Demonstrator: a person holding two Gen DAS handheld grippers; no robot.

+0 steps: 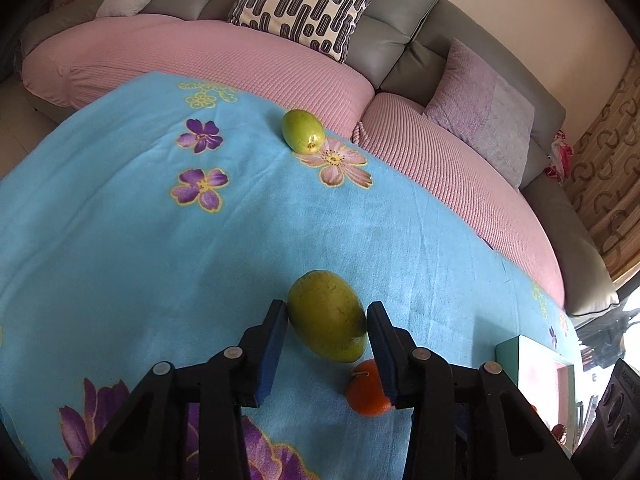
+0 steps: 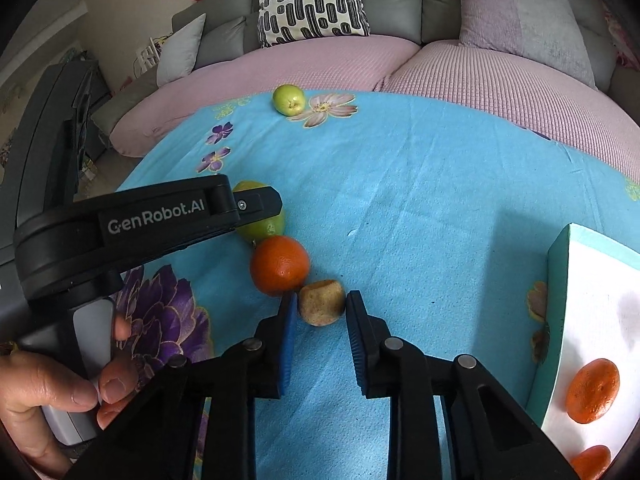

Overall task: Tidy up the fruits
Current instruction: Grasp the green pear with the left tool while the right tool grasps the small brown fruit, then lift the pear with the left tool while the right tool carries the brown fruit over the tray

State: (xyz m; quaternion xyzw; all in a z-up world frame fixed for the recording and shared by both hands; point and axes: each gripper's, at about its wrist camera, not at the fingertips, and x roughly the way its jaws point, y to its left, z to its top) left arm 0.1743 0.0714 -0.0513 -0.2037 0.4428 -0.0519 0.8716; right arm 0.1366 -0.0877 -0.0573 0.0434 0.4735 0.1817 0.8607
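Note:
On the blue flowered cloth, my left gripper (image 1: 327, 312) is open with its fingers on either side of a green mango (image 1: 326, 316); whether the pads touch it is unclear. An orange (image 1: 368, 390) lies just behind the mango by the right finger. A second green fruit (image 1: 303, 131) lies at the cloth's far edge. My right gripper (image 2: 322, 300) is open around a small tan fruit (image 2: 321, 303), beside the orange (image 2: 280, 265) and the mango (image 2: 260, 222), which the left gripper (image 2: 256, 204) partly hides. A teal-rimmed white tray (image 2: 560, 280) at right holds two oranges (image 2: 593, 390).
A pink-covered sofa (image 1: 224, 60) with a patterned cushion (image 1: 308, 4) and a lilac cushion (image 1: 480, 112) lies beyond the cloth. The tray (image 1: 508, 352) shows at the right edge in the left wrist view. A hand (image 2: 48, 396) holds the left gripper's handle.

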